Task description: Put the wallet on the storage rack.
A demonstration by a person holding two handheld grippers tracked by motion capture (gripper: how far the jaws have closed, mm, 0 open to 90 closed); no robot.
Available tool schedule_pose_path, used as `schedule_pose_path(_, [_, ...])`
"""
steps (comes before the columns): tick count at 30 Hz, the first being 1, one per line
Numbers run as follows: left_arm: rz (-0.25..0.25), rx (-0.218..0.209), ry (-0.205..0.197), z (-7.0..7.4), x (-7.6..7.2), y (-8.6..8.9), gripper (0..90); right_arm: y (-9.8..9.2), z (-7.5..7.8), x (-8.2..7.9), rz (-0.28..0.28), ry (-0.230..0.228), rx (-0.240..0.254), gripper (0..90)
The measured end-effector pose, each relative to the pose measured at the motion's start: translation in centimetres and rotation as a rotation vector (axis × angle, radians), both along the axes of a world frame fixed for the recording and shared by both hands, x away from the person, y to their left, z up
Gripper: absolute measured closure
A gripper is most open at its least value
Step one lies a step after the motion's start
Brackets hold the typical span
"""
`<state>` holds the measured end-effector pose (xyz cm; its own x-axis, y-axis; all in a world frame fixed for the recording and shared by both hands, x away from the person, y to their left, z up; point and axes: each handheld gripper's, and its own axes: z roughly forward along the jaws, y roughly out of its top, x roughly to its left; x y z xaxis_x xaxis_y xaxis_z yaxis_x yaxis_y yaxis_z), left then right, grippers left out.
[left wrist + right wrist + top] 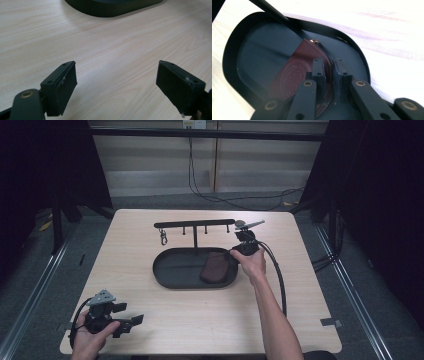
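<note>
A black oval tray (175,270) lies mid-table, and a brown leather zip pouch (215,267) rests in its right end. My right gripper (235,254) reaches into that end from the right. In the right gripper view its jaws stand almost together (330,66) with the zipper edge of the pouch (292,72) pinched between them, over the tray floor (257,50). My left gripper (129,314) is held low near the front left corner of the table. Its jaws are wide apart (116,85) over bare wood, with the tray wall (110,7) far ahead.
A black T-shaped hook rack (195,225) rises from the tray's back edge, and a metal clasp (163,239) hangs from its left end. The rack's post (272,12) crosses the top of the right gripper view. A cable (277,275) trails along my right forearm.
</note>
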<state>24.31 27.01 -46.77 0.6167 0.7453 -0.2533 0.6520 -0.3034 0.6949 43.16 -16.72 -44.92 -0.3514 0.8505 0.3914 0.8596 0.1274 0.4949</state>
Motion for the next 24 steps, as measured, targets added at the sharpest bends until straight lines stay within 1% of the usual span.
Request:
schedule_pose_path(4, [-0.001, -0.005, 0.0, 0.0, 0.0, 0.0, 16.8, 0.2, -0.2, 0.0, 0.005, -0.015, -0.002, 79.5])
schedule_pose_path(5, [0.001, -0.006, 0.001, 0.0, 0.0, 0.1, 16.8, 0.2, -0.3, 0.0, 0.004, -0.015, 0.0, 77.6])
schedule_pose_path(6, [0.005, -0.007, -0.002, 0.0, 0.0, 0.0, 16.8, 0.2, -0.3, 0.0, 0.004, -0.015, 0.0, 77.6])
schedule_pose_path(7, [0.004, -0.009, -0.001, 0.0, 0.0, 0.0, 16.8, 0.1, -0.3, 0.0, -0.003, -0.02, -0.003, 74.8])
schedule_pose_path(10, [0.004, -0.009, -0.003, 0.1, 0.0, 0.0, 16.8, 0.0, -0.1, -0.1, -0.011, -0.023, -0.003, 73.6])
schedule_pose_path(12, [0.004, -0.012, -0.004, 0.1, 0.0, 0.0, 16.8, -0.1, 0.0, -0.1, -0.012, -0.032, -0.001, 70.9])
schedule_pose_path(14, [0.007, -0.011, -0.005, 0.1, 0.0, 0.0, 16.8, -0.2, 0.2, -0.2, -0.005, -0.033, 0.002, 65.9])
schedule_pose_path(16, [0.007, -0.012, -0.006, 0.1, 0.0, 0.1, 16.8, -0.2, 0.4, -0.3, -0.007, -0.05, 0.006, 60.4])
schedule_pose_path(18, [0.007, -0.01, -0.006, 0.1, 0.0, 0.0, 16.8, -0.3, 0.6, -0.5, -0.007, -0.056, 0.018, 53.0])
schedule_pose_path(20, [0.007, -0.009, -0.005, 0.1, 0.0, 0.0, 16.8, -0.5, 0.7, -0.7, -0.007, -0.069, 0.023, 50.3])
schedule_pose_path(22, [0.007, -0.004, -0.006, 0.1, 0.0, 0.1, 16.8, -0.7, 0.7, -1.0, -0.006, -0.075, 0.028, 44.6])
schedule_pose_path(24, [0.008, -0.005, -0.006, 0.0, 0.0, 0.1, 16.8, -1.0, 0.8, -1.2, -0.004, -0.084, 0.035, 41.8])
